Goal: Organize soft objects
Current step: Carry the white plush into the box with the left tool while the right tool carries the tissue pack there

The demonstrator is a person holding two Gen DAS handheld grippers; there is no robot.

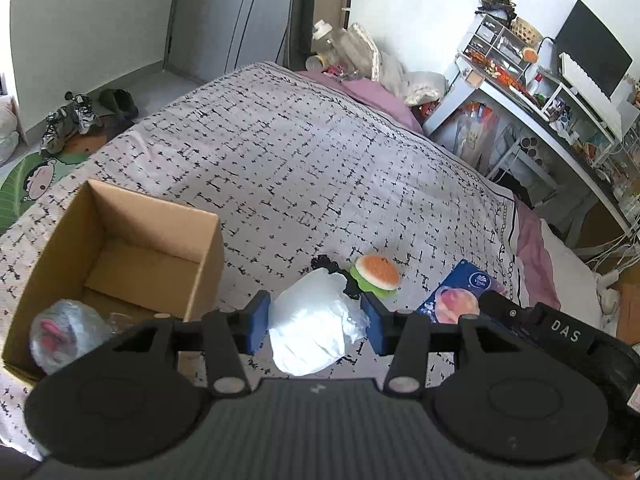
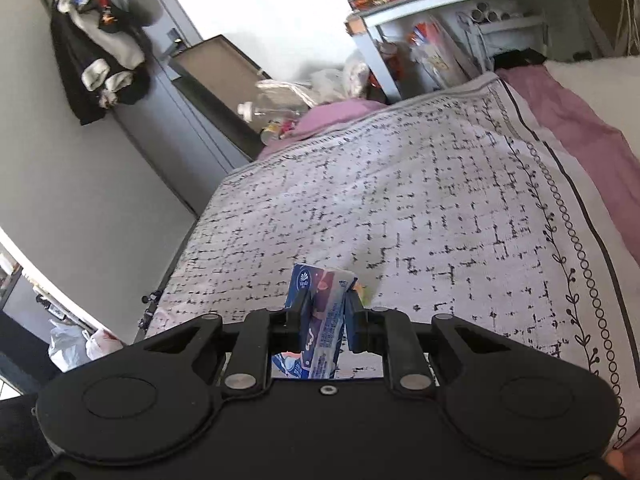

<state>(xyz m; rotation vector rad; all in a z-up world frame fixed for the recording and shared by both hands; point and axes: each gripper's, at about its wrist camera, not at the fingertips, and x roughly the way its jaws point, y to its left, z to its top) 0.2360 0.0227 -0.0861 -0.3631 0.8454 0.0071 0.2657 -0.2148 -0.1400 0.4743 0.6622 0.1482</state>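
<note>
Both claws loaded — my left gripper [image 1: 316,322] squeezes a white plastic bag [image 1: 310,328], my right gripper [image 2: 326,312] pinches a blue tissue pack [image 2: 320,320] narrow. Cardboard box [image 1: 120,208] sits left, probably their destination — burger toy [image 1: 376,274] waits on the bed [image 1: 320,168].

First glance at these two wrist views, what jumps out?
The left gripper shut on a crumpled white plastic bag, above the patterned bedspread. Left of it, an open cardboard box with a clear-wrapped item in its near corner. The right gripper pinches a blue tissue pack; a toy burger lies on the bed.
</note>
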